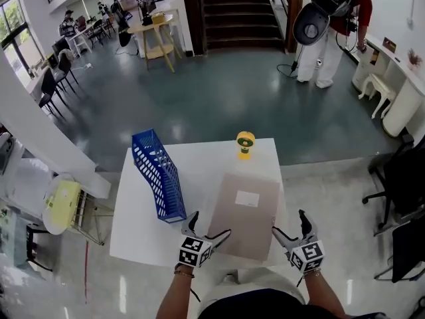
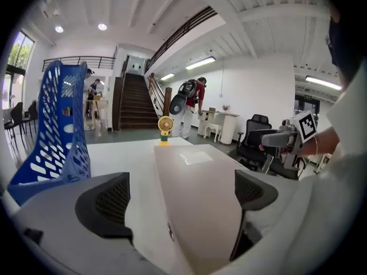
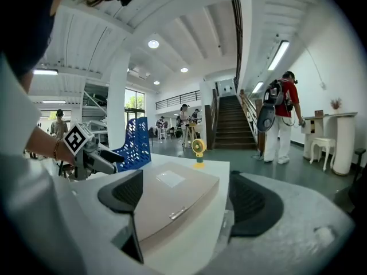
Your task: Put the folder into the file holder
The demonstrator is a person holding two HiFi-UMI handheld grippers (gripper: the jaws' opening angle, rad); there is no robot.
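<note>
A flat beige folder (image 1: pixel 244 214) with a white label lies on the white table (image 1: pixel 139 224), its near edge toward me. A blue mesh file holder (image 1: pixel 159 175) stands to its left. My left gripper (image 1: pixel 206 228) is open at the folder's near left corner; in the left gripper view the folder (image 2: pixel 198 193) runs between its spread jaws. My right gripper (image 1: pixel 289 228) is open at the near right corner, and the folder (image 3: pixel 169 202) lies between its jaws in the right gripper view. Neither is holding it.
A small yellow desk fan (image 1: pixel 245 144) stands at the table's far edge behind the folder. A person with a backpack (image 1: pixel 329 28) stands far off near a staircase. Black office chairs (image 1: pixel 402 185) sit to the right, a yellow chair (image 1: pixel 61 205) to the left.
</note>
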